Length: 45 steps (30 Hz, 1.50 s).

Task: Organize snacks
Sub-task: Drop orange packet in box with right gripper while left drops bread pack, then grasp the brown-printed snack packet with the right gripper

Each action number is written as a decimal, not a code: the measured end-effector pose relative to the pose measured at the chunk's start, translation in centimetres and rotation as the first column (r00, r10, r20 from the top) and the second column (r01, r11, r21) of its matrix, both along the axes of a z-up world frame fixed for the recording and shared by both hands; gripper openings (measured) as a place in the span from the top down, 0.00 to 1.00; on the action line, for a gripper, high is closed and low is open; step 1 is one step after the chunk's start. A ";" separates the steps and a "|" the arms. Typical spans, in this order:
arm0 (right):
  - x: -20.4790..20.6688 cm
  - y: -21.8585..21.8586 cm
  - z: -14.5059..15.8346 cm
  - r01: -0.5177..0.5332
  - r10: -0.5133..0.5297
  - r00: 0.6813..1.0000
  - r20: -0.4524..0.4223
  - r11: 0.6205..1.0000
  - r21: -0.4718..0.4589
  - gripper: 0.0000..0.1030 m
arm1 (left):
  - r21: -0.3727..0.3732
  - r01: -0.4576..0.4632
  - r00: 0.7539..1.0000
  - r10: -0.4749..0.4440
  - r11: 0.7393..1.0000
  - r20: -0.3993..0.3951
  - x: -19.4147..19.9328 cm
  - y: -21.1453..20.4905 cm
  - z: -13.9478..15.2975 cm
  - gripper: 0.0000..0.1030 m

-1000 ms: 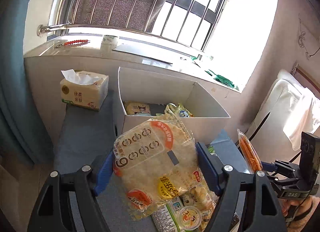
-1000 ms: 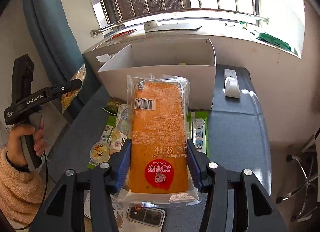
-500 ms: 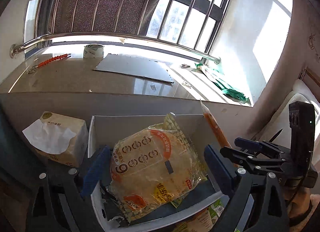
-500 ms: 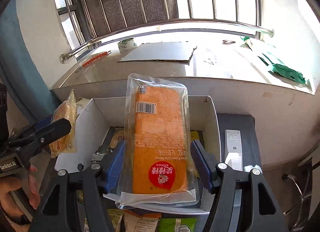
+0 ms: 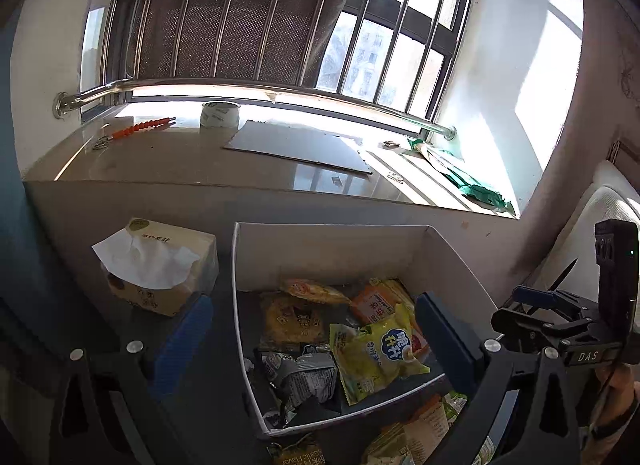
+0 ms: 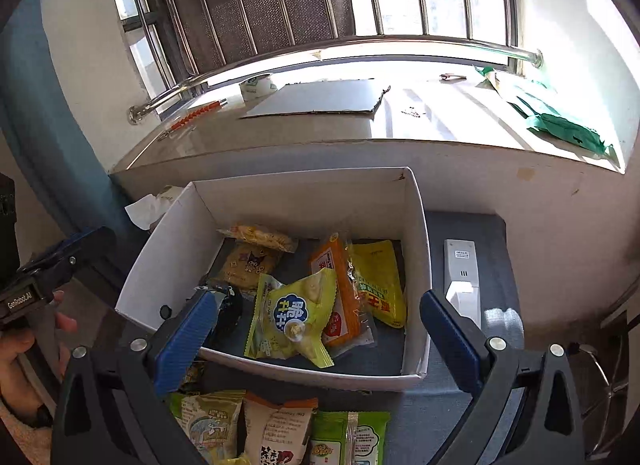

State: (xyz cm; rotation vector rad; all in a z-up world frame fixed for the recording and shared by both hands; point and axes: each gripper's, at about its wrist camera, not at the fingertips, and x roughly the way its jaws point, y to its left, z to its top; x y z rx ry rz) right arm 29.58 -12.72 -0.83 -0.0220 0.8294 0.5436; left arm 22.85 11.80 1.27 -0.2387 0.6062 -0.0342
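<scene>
A white cardboard box point(image 5: 332, 249) point(image 6: 304, 193) holds several snack packs. My left gripper point(image 5: 312, 317) hangs open over its near left corner, nothing between the blue pads point(image 5: 184, 337). The round-cracker pack point(image 5: 316, 291) point(image 6: 256, 235) lies at the back of the box. My right gripper point(image 6: 316, 321) hovers over the box's front edge, its jaws opening and empty. The orange cake pack point(image 6: 336, 285) lies in the box beside a yellow-green pack point(image 6: 296, 313) point(image 5: 376, 353). More snack packs point(image 6: 280, 429) point(image 5: 420, 433) lie on the table before the box.
A tissue box point(image 5: 160, 269) stands left of the box and a white remote point(image 6: 462, 277) lies right of it. The windowsill behind carries a tape roll point(image 5: 220, 115), a cardboard sheet point(image 6: 320, 99) and a green bag point(image 6: 560, 121). A person's hand point(image 6: 24, 345) holds the left gripper.
Both grippers moved forward from the table to above the box and widened. The cracker pack left the left jaws and the orange cake pack left the right jaws; both now lie in the box.
</scene>
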 end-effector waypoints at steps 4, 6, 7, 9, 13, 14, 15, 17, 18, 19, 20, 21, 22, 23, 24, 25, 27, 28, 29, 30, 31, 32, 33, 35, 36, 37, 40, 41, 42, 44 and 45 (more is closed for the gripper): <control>-3.8 -1.2 0.4 -0.037 0.036 0.999 0.023 0.998 0.047 0.00 | 0.024 0.030 0.998 -0.031 0.999 0.058 -3.7 -0.9 0.6 0.00; -5.9 -1.9 0.4 -0.064 0.063 0.998 0.021 0.996 0.065 0.00 | 0.042 0.036 0.997 -0.039 0.998 0.074 -5.8 -1.5 0.5 0.00; -7.2 -2.3 0.3 -0.077 0.075 0.997 0.023 0.994 0.072 0.00 | 0.043 0.049 0.996 -0.052 0.998 0.077 -6.9 -1.8 0.3 0.00; -9.8 -2.9 0.1 -0.109 0.106 0.993 0.043 0.991 0.078 0.00 | 0.037 0.053 0.996 -0.055 0.998 0.067 -9.1 -2.1 -0.5 0.00; -14.6 -4.5 -1.8 -0.129 0.124 0.990 0.065 0.988 0.086 0.00 | -0.024 0.063 0.998 -0.063 0.998 0.003 -13.0 -2.3 -3.2 0.00; -15.5 -4.9 -2.6 -0.127 0.122 0.991 0.057 0.988 0.091 0.00 | -0.040 0.064 0.998 -0.065 0.997 -0.021 -13.9 -2.6 -4.1 0.00; -16.3 -5.3 -3.4 -0.118 0.114 0.993 0.042 0.989 0.094 0.00 | -0.053 0.069 0.996 -0.072 0.996 -0.044 -14.6 -2.8 -4.9 0.00; -17.9 -5.9 -5.0 -0.109 0.108 0.994 0.012 0.990 0.087 0.00 | -0.076 0.061 0.996 -0.066 0.995 -0.067 -16.3 -3.4 -6.5 0.00; -18.7 -6.2 -5.7 -0.105 0.106 0.994 0.000 0.990 0.089 0.00 | -0.085 0.063 0.994 -0.070 0.994 -0.079 -16.9 -3.7 -7.2 0.00; -19.5 -6.3 -6.6 -0.105 0.106 0.994 -0.015 0.991 0.083 0.00 | -0.095 0.067 0.993 -0.076 0.993 -0.090 -17.5 -4.0 -7.9 0.00; -20.1 -6.4 -7.3 -0.109 0.111 0.993 -0.029 0.991 0.072 0.00 | -0.102 0.066 0.992 -0.076 0.993 -0.098 -18.0 -4.3 -8.5 0.00; -20.7 -6.4 -7.9 -0.122 0.125 0.991 -0.045 0.991 0.061 0.00 | -0.107 0.072 0.991 -0.083 0.992 -0.103 -18.4 -4.7 -9.1 0.00; -21.3 -6.5 -8.5 -0.133 0.136 0.989 -0.057 0.990 0.046 0.00 | -0.113 0.075 0.991 -0.087 0.991 -0.105 -18.9 -5.1 -9.6 0.00; -21.8 -6.5 -8.9 -0.134 0.135 0.989 -0.057 0.991 0.029 0.00 | -0.114 0.073 0.990 -0.086 0.991 -0.111 -19.2 -5.4 -10.0 0.00; -22.1 -6.5 -9.2 -0.135 0.136 0.989 -0.056 0.991 0.015 0.00 | -0.114 0.075 0.989 -0.088 0.991 -0.115 -19.5 -5.7 -10.3 0.00; -22.4 -6.4 -9.5 -0.143 0.143 0.988 -0.058 0.990 0.006 0.00 | -0.117 0.076 0.989 -0.090 0.990 -0.114 -19.9 -6.0 -10.6 0.00; -22.7 -6.2 -10.0 -0.158 0.157 0.985 -0.076 0.987 -0.015 0.00 | -0.140 0.085 0.989 -0.101 0.986 -0.111 -20.6 -6.5 -11.0 0.00; -22.8 -6.0 -10.3 -0.166 0.164 0.983 -0.078 0.986 -0.026 0.00 | -0.155 0.098 0.987 -0.116 0.983 -0.112 -20.8 -6.6 -11.1 0.00; -22.8 -5.9 -10.5 -0.171 0.168 0.983 -0.078 0.985 -0.033 0.00 | -0.158 0.097 0.987 -0.116 0.983 -0.114 -21.0 -6.8 -11.2 0.00; -22.7 -5.7 -10.7 -0.178 0.174 0.981 -0.085 0.983 -0.038 0.00 | -0.154 0.094 0.987 -0.113 0.984 -0.117 -21.2 -7.0 -11.3 0.00; -22.8 -5.5 -10.9 -0.184 0.180 0.979 -0.091 0.982 -0.040 0.00 | -0.150 0.099 0.986 -0.117 0.984 -0.121 -21.3 -7.1 -11.3 0.00; -22.7 -5.3 -11.1 -0.190 0.186 0.979 -0.088 0.981 -0.034 0.00 | -0.146 0.103 0.985 -0.121 0.984 -0.122 -21.4 -7.2 -11.3 0.00; -22.5 -5.1 -11.2 -0.196 0.192 0.977 -0.090 0.980 -0.029 0.00 | -0.140 0.100 0.986 -0.118 0.985 -0.119 -21.6 -7.2 -11.3 0.00; -22.0 -4.8 -11.5 -0.195 0.191 0.977 -0.090 0.980 -0.040 0.00 | -0.140 0.097 0.988 -0.112 0.985 -0.103 -22.0 -7.1 -11.1 0.00; -21.6 -4.7 -11.7 -0.198 0.193 0.977 -0.093 0.979 -0.042 0.00 | -0.147 0.102 0.988 -0.118 0.984 -0.101 -22.1 -7.0 -11.1 0.00; -21.1 -4.5 -11.9 -0.199 0.193 0.976 -0.098 0.979 -0.052 0.00 | -0.151 0.100 0.988 -0.116 0.983 -0.103 -22.2 -6.9 -11.1 0.00; -20.3 -4.1 -12.4 -0.186 0.177 0.979 -0.100 0.978 -0.098 0.00 | -0.156 0.087 0.988 -0.106 0.984 -0.113 -22.2 -6.3 -11.1 0.00; -20.2 -4.1 -12.5 -0.183 0.173 0.980 -0.099 0.978 -0.101 0.00 | -0.159 0.080 0.989 -0.098 0.984 -0.114 -22.3 -6.1 -11.1 0.00; -20.1 -4.1 -12.6 -0.181 0.172 0.980 -0.102 0.979 -0.096 0.00 | -0.167 0.073 0.989 -0.093 0.983 -0.114 -22.3 -5.9 -11.2 0.00; -19.8 -3.9 -12.9 -0.178 0.167 0.980 -0.109 0.979 -0.101 0.00 | -0.183 0.069 0.989 -0.092 0.981 -0.119 -22.2 -5.6 -11.5 0.00; -19.8 -3.9 -12.9 -0.179 0.170 0.981 -0.098 0.979 -0.101 0.00 | -0.181 0.067 0.989 -0.089 0.981 -0.121 -22.2 -5.6 -11.5 0.00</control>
